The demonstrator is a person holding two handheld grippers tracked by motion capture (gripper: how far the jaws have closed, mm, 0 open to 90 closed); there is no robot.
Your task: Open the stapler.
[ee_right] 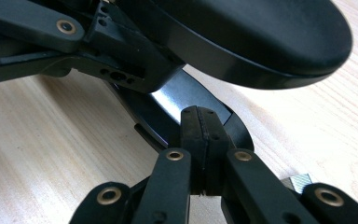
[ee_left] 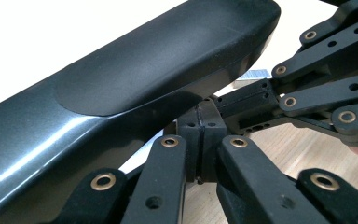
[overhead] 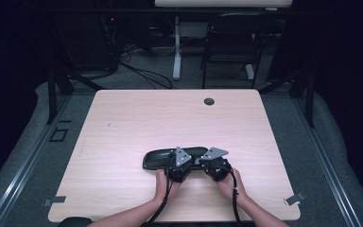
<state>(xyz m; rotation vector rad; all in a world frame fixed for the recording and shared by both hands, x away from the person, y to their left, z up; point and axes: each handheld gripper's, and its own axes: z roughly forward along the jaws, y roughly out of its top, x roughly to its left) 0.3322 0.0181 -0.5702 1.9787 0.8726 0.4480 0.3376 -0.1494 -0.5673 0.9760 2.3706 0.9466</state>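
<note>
1. One pale wood-grain bench (overhead: 123, 142) takes up the middle of the high view, with a single small round port (overhead: 209, 101) near its far edge and one metal clip at each near corner, left (overhead: 54, 201) and right (overhead: 294, 199).
2. Beyond the bench stands one dark chair (overhead: 231, 42) on the grey floor, beside a white post (overhead: 177, 47).
3. One long black glossy case (overhead: 158, 158) lies on the bench, centre and toward the near side, its length running left to right. It looks like a hinged clamshell case with the upper shell raised over a flatter lower part, though the join is hard to make out.
4. Two hand-held grippers meet at the right end of the case, each in one hand, forearms entering from the bottom edge.
5. The left hand-held gripper (overhead: 182, 160) sits at the near edge of the case. In the left gripper view its jaws are pressed together (ee_left: 200, 140) just under the dark shell (ee_left: 135, 79); whether anything thin is pinched between them cannot be told.
6. The right hand-held gripper (overhead: 211, 161) is just right of the left one, nearly touching it. In the right gripper view its jaws are also closed (ee_right: 200, 135), tips against the shiny lower part (ee_right: 177, 100), beneath the raised lid (ee_right: 261, 32); a grip on it cannot be confirmed.
</note>
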